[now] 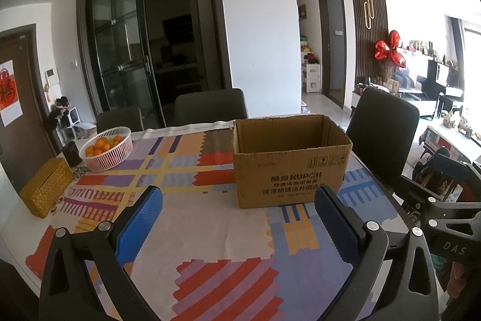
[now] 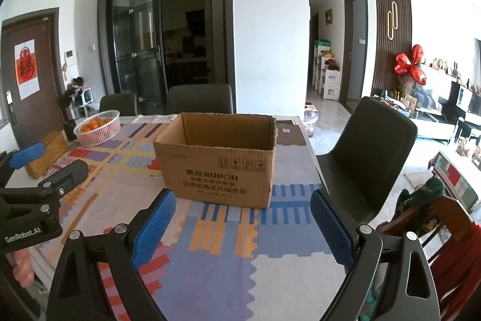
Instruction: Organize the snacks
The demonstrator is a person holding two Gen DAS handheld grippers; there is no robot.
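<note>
An open brown cardboard box point(image 1: 288, 170) stands upright on the patterned tablecloth, also in the right wrist view as the cardboard box point(image 2: 219, 167); what I see of its inside is bare. My left gripper point(image 1: 239, 200) hovers over the cloth just short of the box, open, nothing between its blue pads. My right gripper point(image 2: 242, 200) is likewise open and empty in front of the box. The left gripper point(image 2: 39, 167) also shows at the left edge of the right wrist view. No snack packets are visible on the table.
A pink basket of oranges point(image 1: 108, 148) and a woven tissue box point(image 1: 45, 187) sit at the far left of the table point(image 1: 18, 218). Dark chairs point(image 1: 381, 134) stand behind and to the right. A bag with coloured items point(image 2: 427, 206) lies low right.
</note>
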